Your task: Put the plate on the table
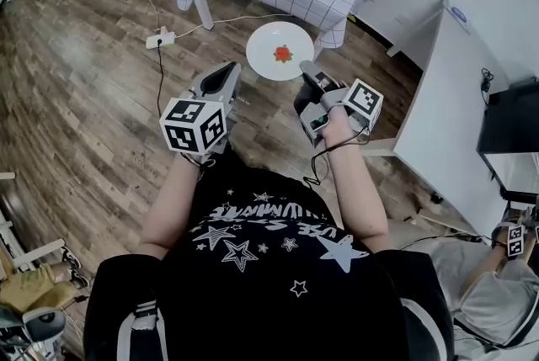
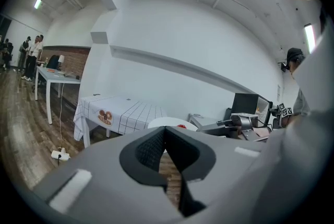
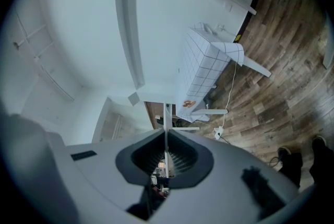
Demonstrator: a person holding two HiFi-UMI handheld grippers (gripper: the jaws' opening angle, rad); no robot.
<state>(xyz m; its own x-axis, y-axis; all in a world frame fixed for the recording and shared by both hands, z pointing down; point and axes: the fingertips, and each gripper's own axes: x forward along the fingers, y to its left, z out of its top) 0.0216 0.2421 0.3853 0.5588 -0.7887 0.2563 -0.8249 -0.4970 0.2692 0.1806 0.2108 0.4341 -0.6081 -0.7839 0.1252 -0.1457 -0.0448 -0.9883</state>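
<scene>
Right claw (image 1: 306, 71) clamping plate (image 1: 268, 56), left claw (image 1: 227, 73) closed

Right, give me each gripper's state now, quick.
Left gripper: closed, nothing between the jaws.
Right gripper: closed on the rim of the white plate.

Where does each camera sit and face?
Head view: on the person's head, facing steeply down; shows the star-print shirt, left gripper, and right gripper holding the white plate.
Left gripper view: on the left gripper, roughly level toward the checked-cloth table; its own jaws show, shut and empty.
Right gripper view: on the right gripper, rolled sideways; its jaws clamp the plate edge-on.
Shared: all three show table and plate.
</scene>
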